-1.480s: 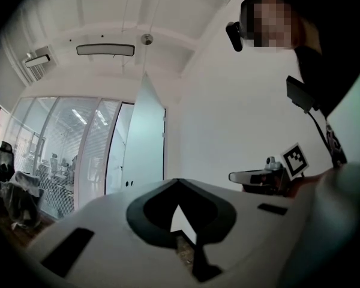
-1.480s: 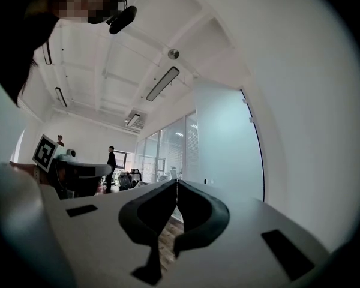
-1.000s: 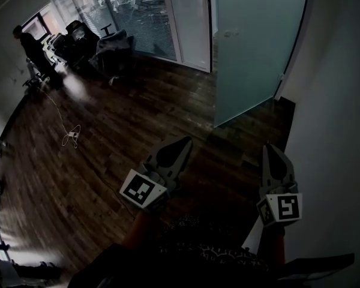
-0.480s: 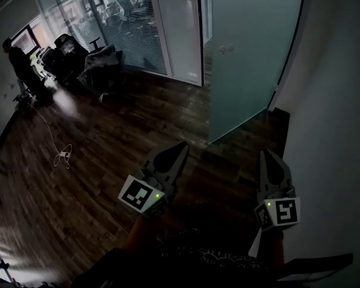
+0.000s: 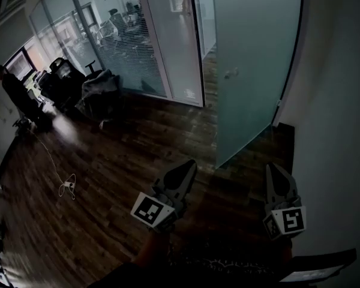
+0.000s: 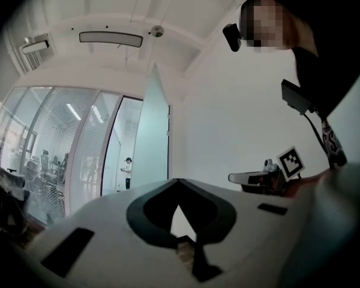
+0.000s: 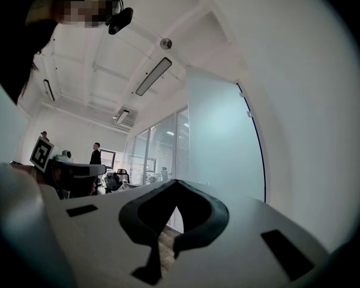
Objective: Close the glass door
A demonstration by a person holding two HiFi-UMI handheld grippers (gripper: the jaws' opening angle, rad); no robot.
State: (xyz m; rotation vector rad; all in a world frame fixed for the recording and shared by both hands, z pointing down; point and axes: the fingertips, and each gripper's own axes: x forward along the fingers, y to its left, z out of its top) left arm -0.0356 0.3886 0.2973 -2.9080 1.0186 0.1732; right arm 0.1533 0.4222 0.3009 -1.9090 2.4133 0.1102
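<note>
The frosted glass door (image 5: 252, 71) stands swung open ahead, hinged at the white wall on the right, with a small handle (image 5: 231, 74) at mid height. My left gripper (image 5: 189, 168) is held low over the dark wood floor, a little short of the door's free edge, shut with nothing in it. My right gripper (image 5: 273, 171) points at the door's lower part, also shut and empty. The left gripper view shows the door (image 6: 153, 137) almost edge on beyond the closed tips (image 6: 177, 182). From the right gripper view the door (image 7: 222, 143) is a broad pale pane past the closed tips (image 7: 176, 183).
A white wall (image 5: 342, 131) runs close along the right. A glass partition with blinds (image 5: 138, 41) lies ahead to the left, with office chairs (image 5: 99, 92) in front of it. A person (image 5: 15, 92) stands at far left. A white cable (image 5: 66, 185) lies on the floor.
Both grippers have travelled forward towards the door, which now looks larger and nearer. The chairs and the person have slid leftwards and lower in the head view.
</note>
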